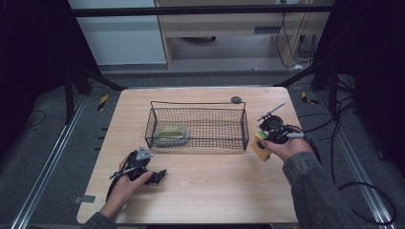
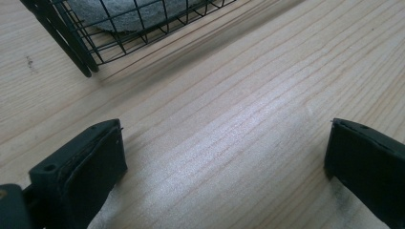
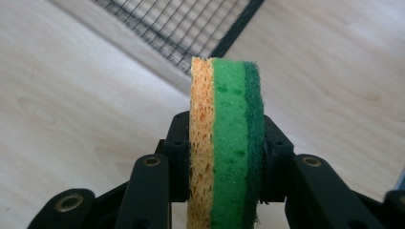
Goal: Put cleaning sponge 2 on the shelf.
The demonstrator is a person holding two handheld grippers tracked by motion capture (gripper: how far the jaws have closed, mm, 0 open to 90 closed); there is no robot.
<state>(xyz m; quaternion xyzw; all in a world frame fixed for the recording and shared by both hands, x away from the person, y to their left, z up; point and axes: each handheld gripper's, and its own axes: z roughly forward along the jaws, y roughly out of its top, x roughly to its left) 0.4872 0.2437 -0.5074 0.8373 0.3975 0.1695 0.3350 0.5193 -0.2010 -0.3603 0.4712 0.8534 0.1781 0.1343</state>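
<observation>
A layered sponge (image 3: 225, 143) is pinched on edge between the right gripper (image 3: 224, 157)'s jaws, just outside the right end of a wire basket (image 1: 198, 125). The left gripper (image 2: 224, 162)'s jaws are spread wide over bare wooden table (image 2: 229, 109), near the basket's front corner.

Layered rectangular sponge (image 3: 227, 143), orange, bright green and dark green scouring face: on edge, clamped in right hand-held gripper (image 1: 268, 139), at 3 o'clock just outside black wire-mesh basket (image 1: 198, 125). Basket mid-tabletop; grey-rimmed olive oval pad (image 1: 172, 135) lies flat at its 8 o'clock corner.
</observation>
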